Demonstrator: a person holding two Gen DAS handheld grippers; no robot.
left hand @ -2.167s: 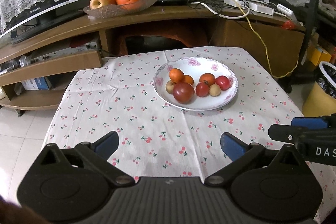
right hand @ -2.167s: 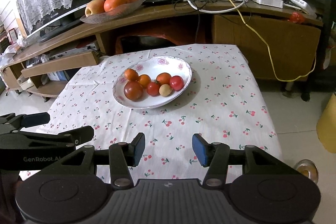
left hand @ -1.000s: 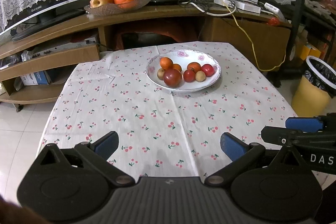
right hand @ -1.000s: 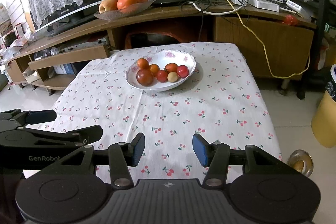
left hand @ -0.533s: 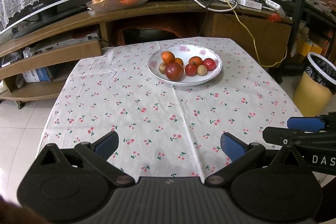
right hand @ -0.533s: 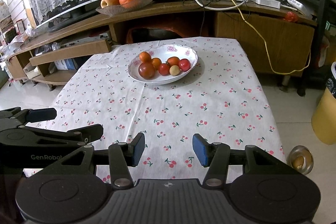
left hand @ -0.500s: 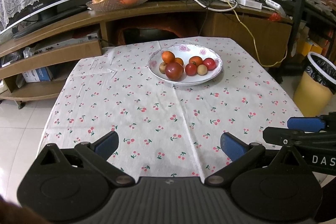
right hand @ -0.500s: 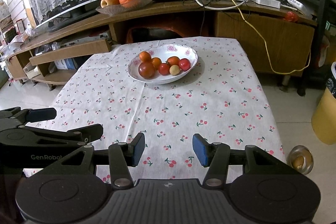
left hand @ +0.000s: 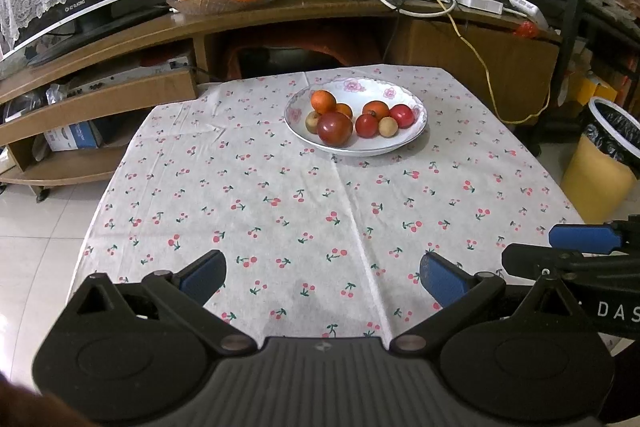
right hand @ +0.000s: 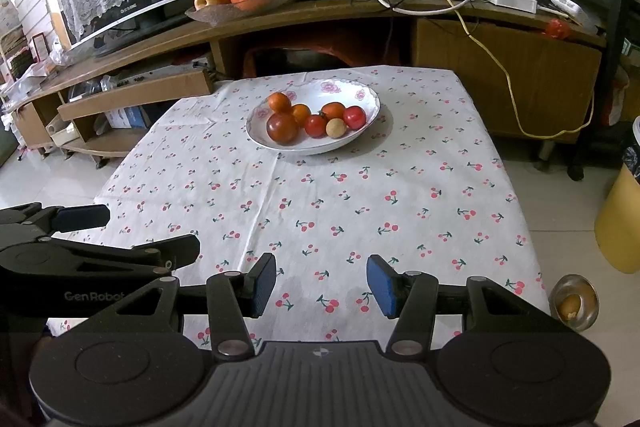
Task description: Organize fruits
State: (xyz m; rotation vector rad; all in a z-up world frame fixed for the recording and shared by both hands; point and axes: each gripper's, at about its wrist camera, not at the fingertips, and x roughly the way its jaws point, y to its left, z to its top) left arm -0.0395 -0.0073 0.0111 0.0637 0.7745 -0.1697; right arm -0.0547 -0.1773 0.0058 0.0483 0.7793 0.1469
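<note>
While the left hand-held gripper [left hand: 320, 277] and right hand-held gripper [right hand: 322, 285] hang with jaws apart and empty over the near bench [left hand: 280, 211], the small, round, smooth fruits [left hand: 354, 117] in the white bowl [left hand: 416, 131] beyond look light, bruisable and roll-prone, best pinched gently across their middles.

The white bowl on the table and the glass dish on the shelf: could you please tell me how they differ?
The white bowl is opaque with pink flowers; the glass dish is clear and brownish. The bowl sits on the cherry-print tablecloth; the dish sits higher, on the wooden shelf by the TV. The bowl holds many small fruits; the dish holds a few much larger ones. Both are shallow and hold orange and reddish fruit.
</note>
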